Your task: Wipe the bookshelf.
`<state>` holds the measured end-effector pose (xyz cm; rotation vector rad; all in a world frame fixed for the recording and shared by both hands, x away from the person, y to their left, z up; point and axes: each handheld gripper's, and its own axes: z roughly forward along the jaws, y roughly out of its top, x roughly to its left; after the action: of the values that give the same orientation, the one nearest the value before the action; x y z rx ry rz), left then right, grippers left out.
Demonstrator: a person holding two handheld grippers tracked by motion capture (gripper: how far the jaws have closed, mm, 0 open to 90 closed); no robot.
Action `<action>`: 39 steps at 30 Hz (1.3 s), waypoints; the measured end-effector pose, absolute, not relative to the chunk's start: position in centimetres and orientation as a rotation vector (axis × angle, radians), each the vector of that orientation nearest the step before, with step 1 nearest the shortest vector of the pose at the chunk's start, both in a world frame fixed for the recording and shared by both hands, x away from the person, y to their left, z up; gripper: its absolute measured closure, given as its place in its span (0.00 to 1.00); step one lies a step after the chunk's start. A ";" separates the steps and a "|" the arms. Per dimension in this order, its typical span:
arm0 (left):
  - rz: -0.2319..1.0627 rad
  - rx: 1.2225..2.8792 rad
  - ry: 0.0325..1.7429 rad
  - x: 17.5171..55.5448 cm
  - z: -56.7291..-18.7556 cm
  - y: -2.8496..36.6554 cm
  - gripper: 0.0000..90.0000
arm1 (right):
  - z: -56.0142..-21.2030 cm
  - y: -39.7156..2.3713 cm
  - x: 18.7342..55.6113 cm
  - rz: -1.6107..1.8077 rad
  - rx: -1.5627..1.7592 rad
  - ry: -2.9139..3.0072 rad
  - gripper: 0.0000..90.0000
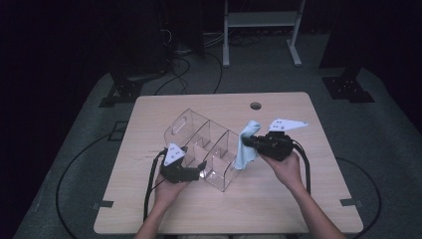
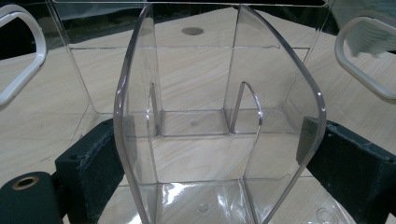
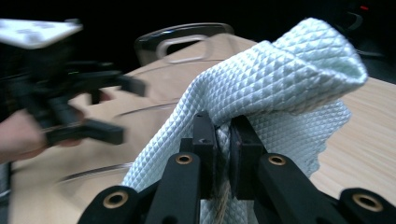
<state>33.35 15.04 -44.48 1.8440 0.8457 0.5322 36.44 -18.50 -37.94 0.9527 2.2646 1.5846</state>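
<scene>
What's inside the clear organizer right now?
The organizer compartments that show are empty; wood table shows through. The cloth hangs outside, covering part of the right end, so that bit is unseen.

On the table the organizer stands near the middle, running from far left to near right. The left gripper sits at its near end, one jaw on each side of the end wall. Just right of the organizer, the cloth hangs above the table from the right gripper. The table's hole lies behind the cloth, near the far edge.
</scene>
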 end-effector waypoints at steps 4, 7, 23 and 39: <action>0.536 1.844 0.843 33.4 -44.5 15.0 0.09 | -37.9 -17.9 35.6 1.563 0.913 2.271 0.92; 0.537 1.846 0.847 33.4 -44.5 15.0 0.09 | -37.6 -15.6 33.0 1.596 0.793 2.355 0.92; 0.540 1.844 0.849 33.4 -44.5 14.9 0.09 | -37.4 -17.4 35.5 1.489 0.885 2.262 0.92; 0.540 1.842 0.850 33.4 -44.5 14.9 0.08 | -37.2 -16.5 34.6 1.484 0.828 2.296 0.92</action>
<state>33.36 14.90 -44.49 1.8424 0.8496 0.5397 34.56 -16.54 -37.24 0.8281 2.2964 1.4844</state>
